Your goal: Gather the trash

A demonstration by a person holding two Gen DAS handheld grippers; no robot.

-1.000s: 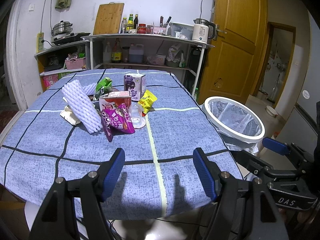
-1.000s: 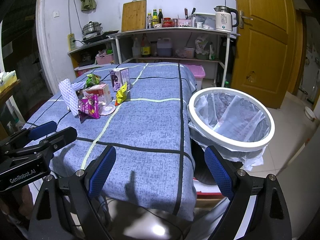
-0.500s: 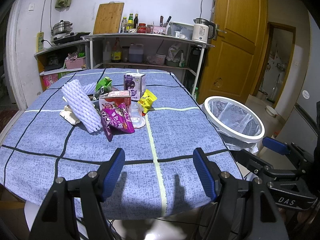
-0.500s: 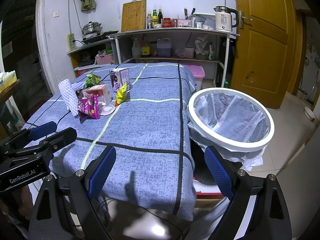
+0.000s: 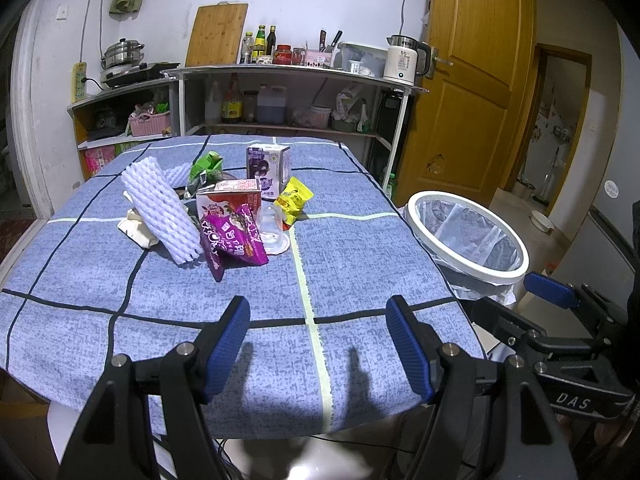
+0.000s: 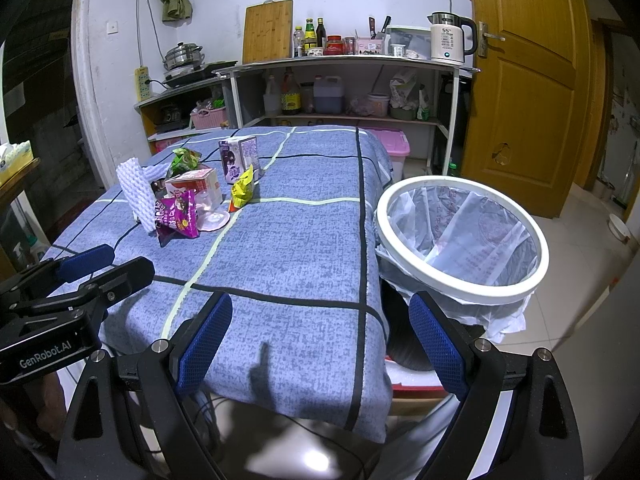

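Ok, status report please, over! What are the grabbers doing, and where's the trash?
Left gripper open, empty. Right gripper open, empty. Trash pile untouched on the table; bin beside it. Nothing in the way.

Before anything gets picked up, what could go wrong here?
The trash is heaped together: pulling the purple snack bag could drag the clear plastic cup beside it or topple the cartons behind. The bin stands off the table's edge, so light wrappers may miss its rim.
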